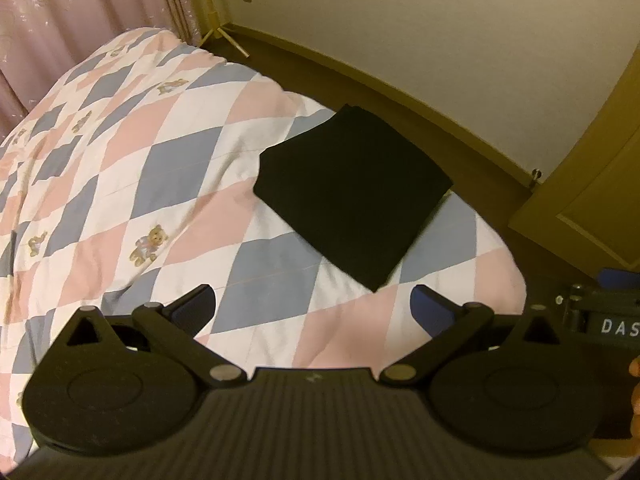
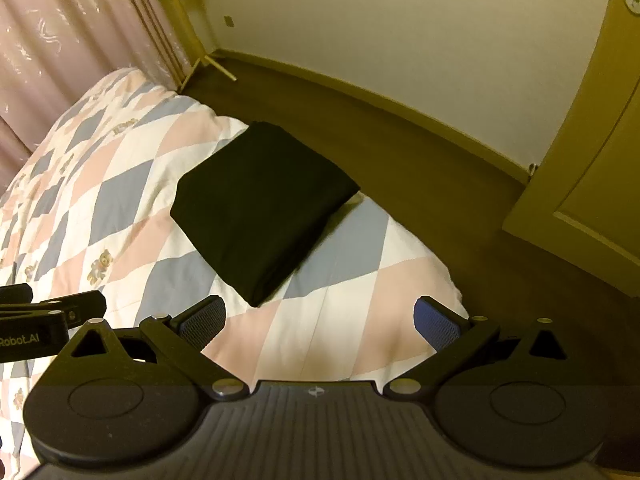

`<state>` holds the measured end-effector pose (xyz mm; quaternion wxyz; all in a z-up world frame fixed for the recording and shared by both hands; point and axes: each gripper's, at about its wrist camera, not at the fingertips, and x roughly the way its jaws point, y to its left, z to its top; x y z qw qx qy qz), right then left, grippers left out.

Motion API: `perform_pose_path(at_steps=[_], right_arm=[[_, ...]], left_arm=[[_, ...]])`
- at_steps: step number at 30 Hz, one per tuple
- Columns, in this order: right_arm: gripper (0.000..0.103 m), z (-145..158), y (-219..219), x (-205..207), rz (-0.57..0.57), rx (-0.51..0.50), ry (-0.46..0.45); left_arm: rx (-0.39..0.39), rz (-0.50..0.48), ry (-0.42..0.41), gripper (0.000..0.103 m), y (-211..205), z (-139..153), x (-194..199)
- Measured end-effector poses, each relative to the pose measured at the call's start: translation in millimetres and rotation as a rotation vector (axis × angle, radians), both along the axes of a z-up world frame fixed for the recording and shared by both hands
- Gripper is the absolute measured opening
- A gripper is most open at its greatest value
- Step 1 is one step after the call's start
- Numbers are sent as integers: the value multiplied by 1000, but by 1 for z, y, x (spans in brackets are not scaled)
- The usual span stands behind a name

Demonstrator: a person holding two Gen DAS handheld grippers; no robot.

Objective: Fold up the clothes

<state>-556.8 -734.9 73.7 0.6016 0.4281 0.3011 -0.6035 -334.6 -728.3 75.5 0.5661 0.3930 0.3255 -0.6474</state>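
On the bed (image 1: 120, 184), quilt of pink, blue and white diamonds with small bear prints; folded black garment (image 1: 352, 196) lying flat as a neat square near the far right edge, one corner pointing toward the cameras, bare quilt all round its near sides. Beyond the edge: dark floor (image 2: 420, 160), cream wall (image 1: 400, 40) with baseboard, pink curtain (image 1: 80, 20) at left, wooden door (image 2: 592, 184) at right. Left gripper (image 1: 314, 304) and right gripper (image 2: 320, 316) both above the near quilt, fingers (image 2: 202, 320) spread wide apart, empty, clear of the garment.
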Motion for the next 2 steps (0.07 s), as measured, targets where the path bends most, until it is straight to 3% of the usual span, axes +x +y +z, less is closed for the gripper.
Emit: perform_pose_path(at_steps=[2], right_arm=[[103, 1, 0, -1, 3, -3, -2]], left_arm=[[-4, 0, 4, 102, 0, 1, -3]])
